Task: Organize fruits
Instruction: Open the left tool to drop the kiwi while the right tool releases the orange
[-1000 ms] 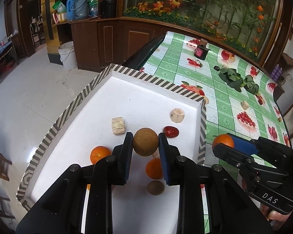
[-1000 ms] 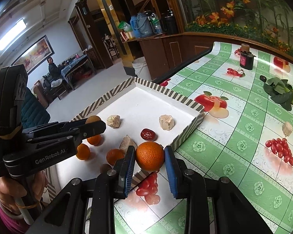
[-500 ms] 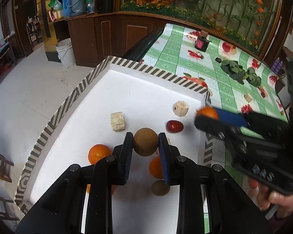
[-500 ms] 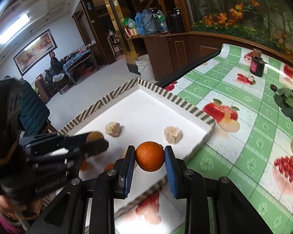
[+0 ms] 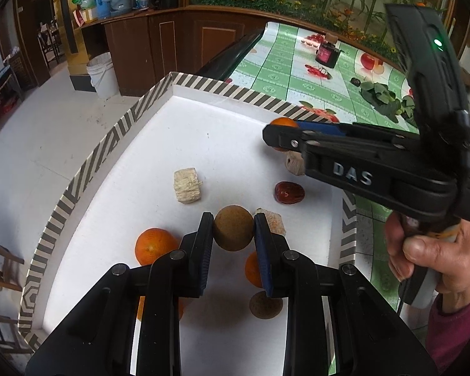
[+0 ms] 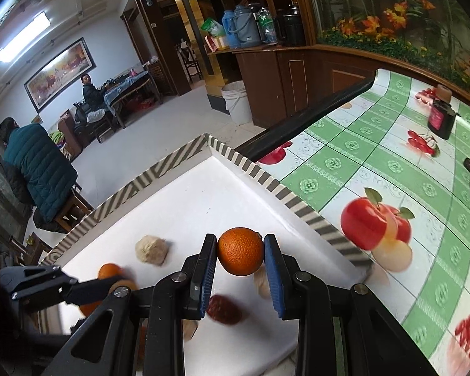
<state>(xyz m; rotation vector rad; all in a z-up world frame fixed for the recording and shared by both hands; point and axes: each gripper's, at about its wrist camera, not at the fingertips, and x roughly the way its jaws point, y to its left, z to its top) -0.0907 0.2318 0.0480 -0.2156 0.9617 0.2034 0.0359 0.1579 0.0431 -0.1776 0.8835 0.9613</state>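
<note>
My left gripper (image 5: 233,233) is shut on a round brown fruit (image 5: 232,232) and holds it just above the white floor of the striped-rim tray (image 5: 116,131). My right gripper (image 6: 240,252) is shut on an orange (image 6: 240,251) over the tray's right part; in the left wrist view that orange (image 5: 282,123) shows at the right gripper's tips. On the tray floor lie loose oranges (image 5: 155,246), a dark red date (image 5: 289,192), a second brown fruit (image 5: 265,305) and pale chunks (image 5: 187,185).
The tray sits at the left end of a table with a green checked fruit-print cloth (image 6: 391,169). Further along the cloth stand a small dark jar (image 5: 326,54) and leafy greens (image 5: 382,97). A hand (image 5: 435,257) grips the right tool. People sit at the room's far side.
The right gripper has carried its orange leftward, from over the tray's right rim to above the tray floor. The left gripper has sunk slightly with the brown fruit.
</note>
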